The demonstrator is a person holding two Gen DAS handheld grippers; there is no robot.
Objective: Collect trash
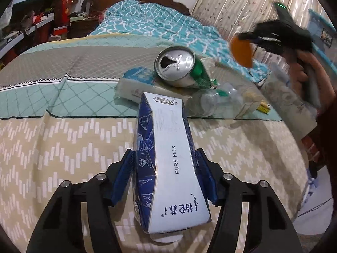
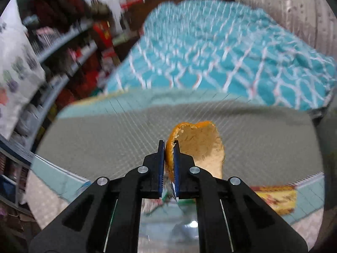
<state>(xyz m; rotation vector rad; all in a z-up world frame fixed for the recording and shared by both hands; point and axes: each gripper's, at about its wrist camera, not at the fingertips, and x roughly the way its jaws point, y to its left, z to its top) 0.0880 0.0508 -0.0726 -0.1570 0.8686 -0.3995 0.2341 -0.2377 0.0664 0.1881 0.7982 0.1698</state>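
Observation:
My left gripper (image 1: 165,158) is shut on a blue and white milk carton (image 1: 166,158) marked PURE MILK, held over the bed. Beyond it lie a crushed green can (image 1: 179,66), a clear plastic bottle (image 1: 217,102) and a white and blue packet (image 1: 134,84) in a heap. My right gripper (image 2: 169,145) is shut on an orange peel (image 2: 198,147) and holds it in the air. It also shows in the left wrist view (image 1: 248,37) at the upper right, with the peel (image 1: 241,51) hanging from it.
The bed carries a beige zigzag cover (image 1: 63,147), a pale green quilt (image 1: 63,94) and a teal blanket (image 1: 160,21). Cluttered shelves (image 1: 27,25) stand at the left. A curtain (image 1: 242,2) hangs at the right. A yellow packet (image 2: 276,198) lies on the quilt.

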